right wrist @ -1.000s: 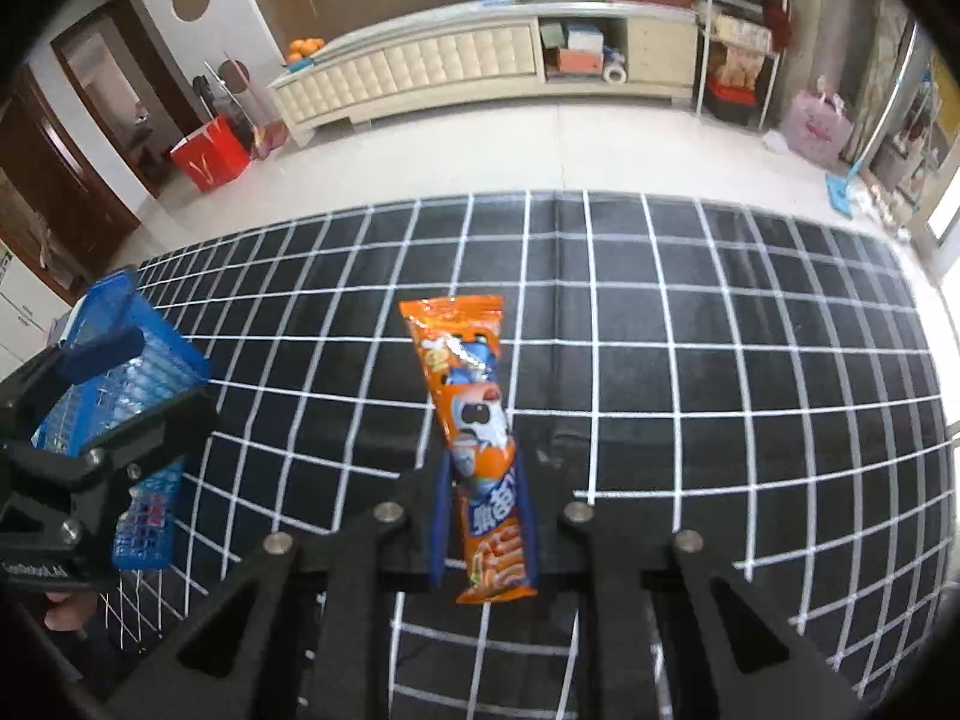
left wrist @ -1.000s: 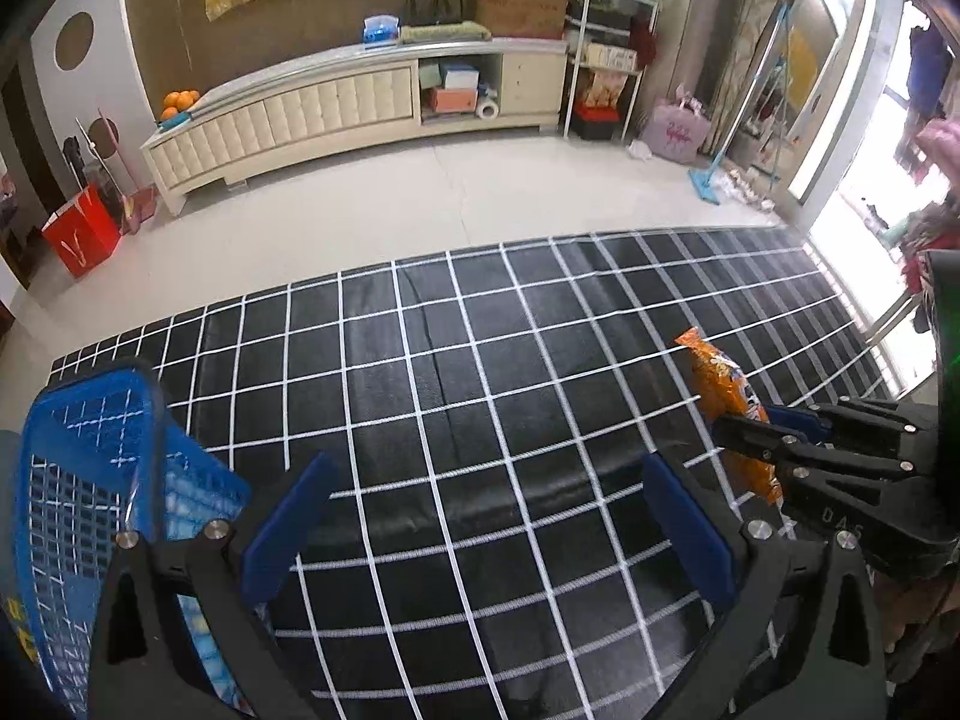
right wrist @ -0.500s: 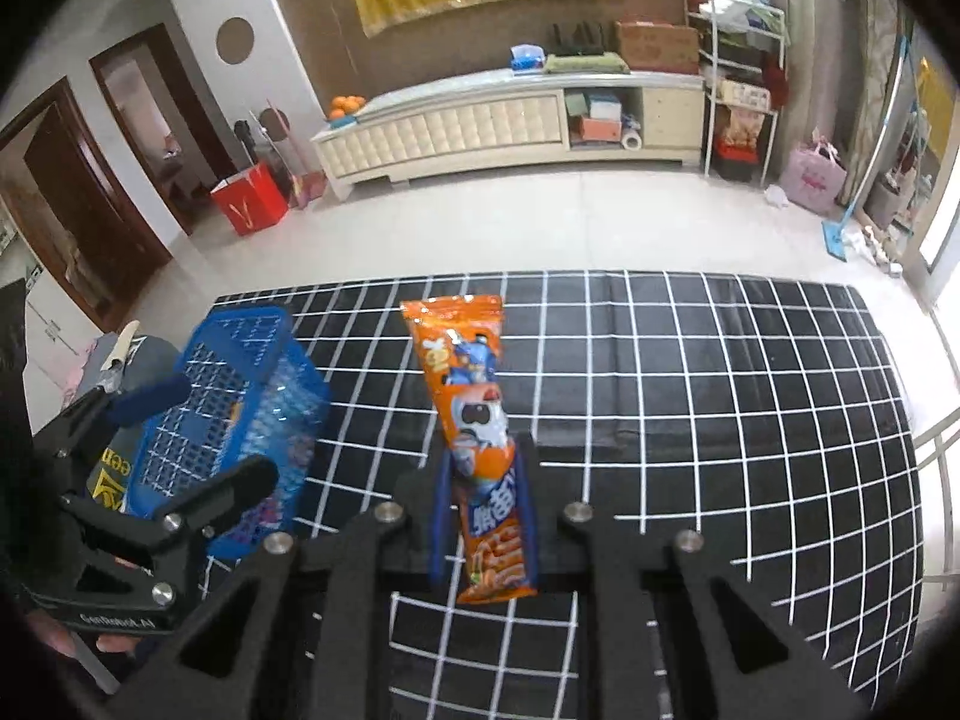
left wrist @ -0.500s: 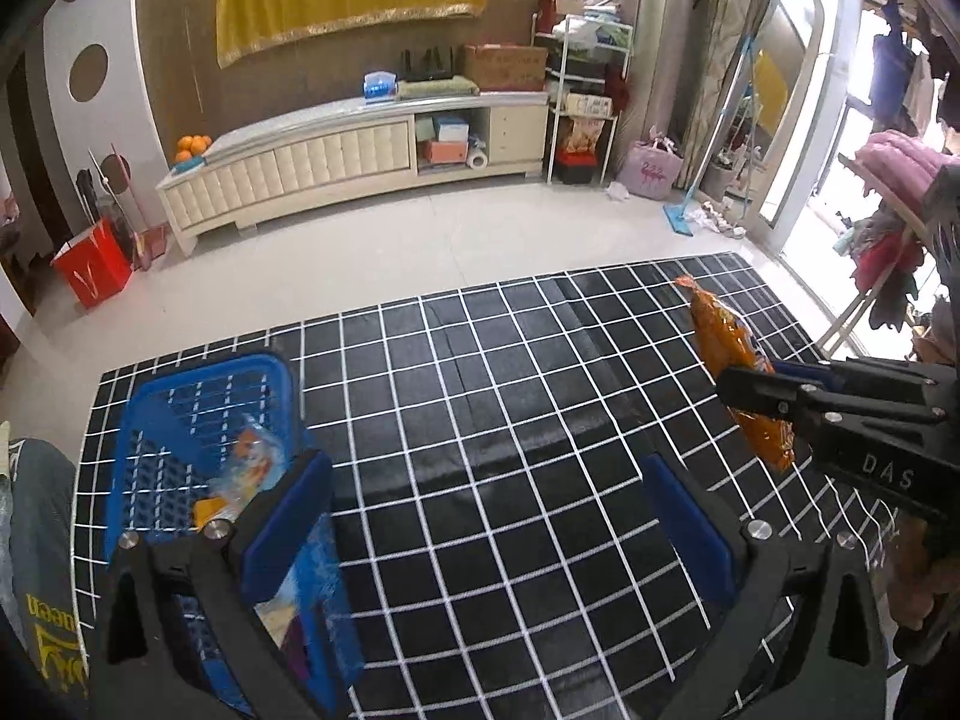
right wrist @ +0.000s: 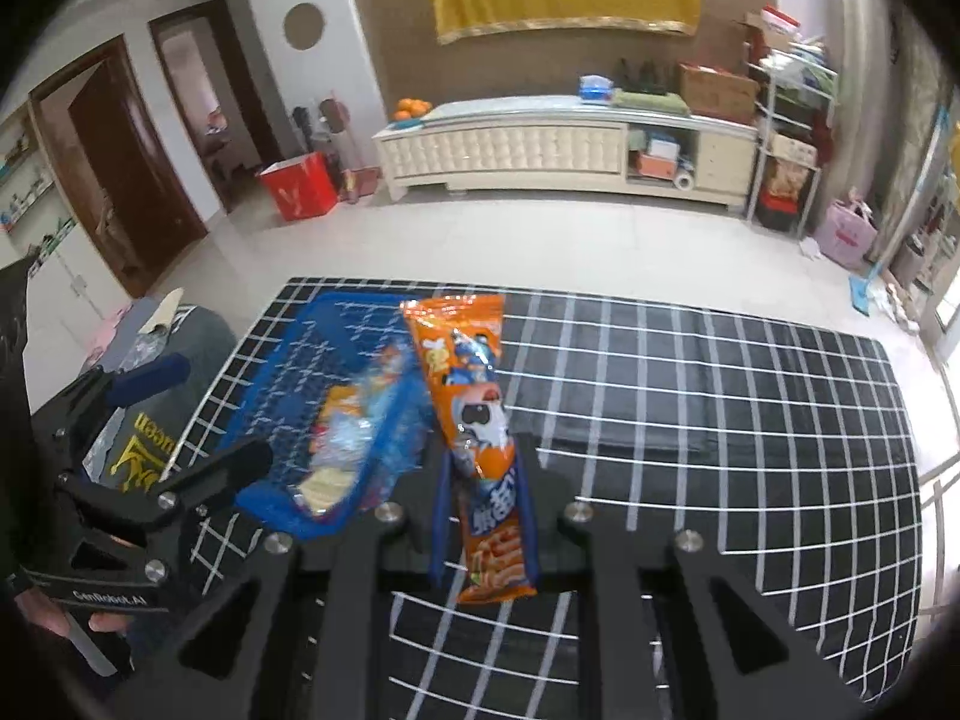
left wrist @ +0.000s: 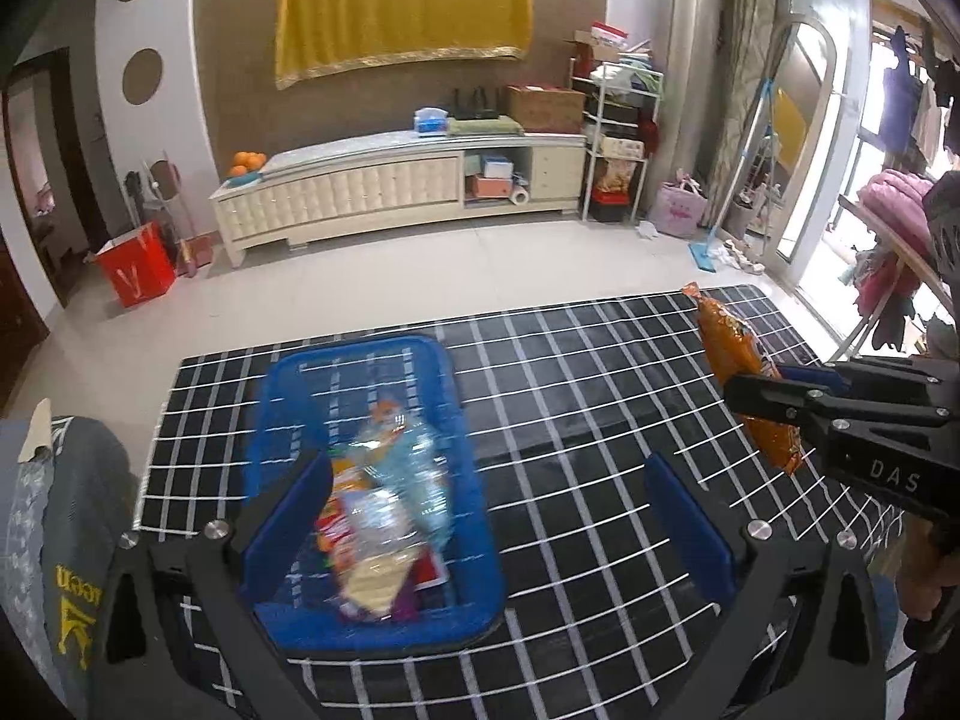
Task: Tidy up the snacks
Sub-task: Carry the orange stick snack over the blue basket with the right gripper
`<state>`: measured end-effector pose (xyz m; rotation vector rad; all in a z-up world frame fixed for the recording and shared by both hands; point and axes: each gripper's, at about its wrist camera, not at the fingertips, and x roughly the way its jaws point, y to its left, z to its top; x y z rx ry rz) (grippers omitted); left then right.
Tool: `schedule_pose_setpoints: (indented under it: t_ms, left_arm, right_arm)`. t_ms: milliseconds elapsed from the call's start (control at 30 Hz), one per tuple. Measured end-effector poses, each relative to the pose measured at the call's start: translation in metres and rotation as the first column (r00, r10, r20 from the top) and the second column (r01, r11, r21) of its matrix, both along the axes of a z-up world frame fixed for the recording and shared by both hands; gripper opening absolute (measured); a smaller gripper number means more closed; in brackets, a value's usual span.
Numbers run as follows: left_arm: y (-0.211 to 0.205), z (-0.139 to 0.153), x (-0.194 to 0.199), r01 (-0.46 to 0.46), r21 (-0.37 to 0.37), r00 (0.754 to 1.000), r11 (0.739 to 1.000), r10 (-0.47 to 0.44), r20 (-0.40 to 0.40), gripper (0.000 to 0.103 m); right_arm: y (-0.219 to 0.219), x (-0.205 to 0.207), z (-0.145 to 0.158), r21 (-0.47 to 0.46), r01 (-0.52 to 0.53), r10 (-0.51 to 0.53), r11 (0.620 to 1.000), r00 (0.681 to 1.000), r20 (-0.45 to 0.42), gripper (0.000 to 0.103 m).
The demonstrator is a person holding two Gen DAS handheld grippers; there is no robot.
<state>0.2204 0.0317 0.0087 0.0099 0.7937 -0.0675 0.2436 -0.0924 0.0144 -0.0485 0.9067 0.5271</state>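
The orange packet [right wrist: 480, 420] stands up out of the right gripper [right wrist: 483, 516], whose jaws are clamped on its lower half so that most of its length sticks out ahead of the blue pads, lifted clear of the checked tabletop [right wrist: 690, 420], probably for carrying across to the basket [left wrist: 360, 372]. That blue basket sits on the tabletop to the packet's left, already holding several wrapped snacks, so it looks like the collecting place. The left gripper [left wrist: 486, 516] hangs over the basket with jaws wide apart and nothing between them, the basket's near end showing in the gap.
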Motion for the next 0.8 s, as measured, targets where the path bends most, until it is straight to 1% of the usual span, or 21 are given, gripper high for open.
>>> schedule_pose_setpoints:
  t_ms: [100,233,333,500,567,667,800]
  left_arm:
    - [0.023,0.001,-0.015,-0.022,0.008,1.000,1.000,0.022,0.003,0.102]
    - [0.053,-0.002,-0.026,-0.059,-0.001,0.998,0.998,0.059,-0.009,0.102]
    - [0.079,-0.004,-0.034,-0.078,0.011,0.997,0.997,0.078,-0.019,0.102]
    - [0.125,-0.010,-0.041,-0.124,-0.006,0.992,0.992,0.123,-0.035,0.102]
    - [0.137,-0.016,-0.040,-0.142,-0.014,0.989,0.990,0.141,-0.044,0.102]
    - [0.151,-0.029,-0.038,-0.144,-0.029,0.987,0.989,0.142,-0.072,0.102]
    - [0.159,-0.052,-0.032,-0.143,0.004,0.984,0.990,0.143,-0.106,0.102]
  right_arm:
    - [0.026,-0.003,-0.003,0.002,-0.034,0.034,0.999,0.999,-0.007,0.023]
    - [0.058,-0.007,-0.008,-0.009,-0.075,0.075,0.997,0.997,-0.021,0.023]
    - [0.077,-0.009,-0.012,-0.003,-0.093,0.093,0.996,0.995,-0.023,0.023]
    - [0.115,-0.009,-0.031,-0.023,-0.125,0.123,0.992,0.991,-0.059,0.023]
    - [0.131,-0.007,-0.042,-0.041,-0.139,0.136,0.989,0.988,-0.077,0.023]
    - [0.148,-0.002,-0.058,-0.065,-0.155,0.148,0.986,0.983,-0.105,0.023]
    - [0.167,0.002,-0.080,-0.104,-0.175,0.160,0.979,0.978,-0.136,0.023]
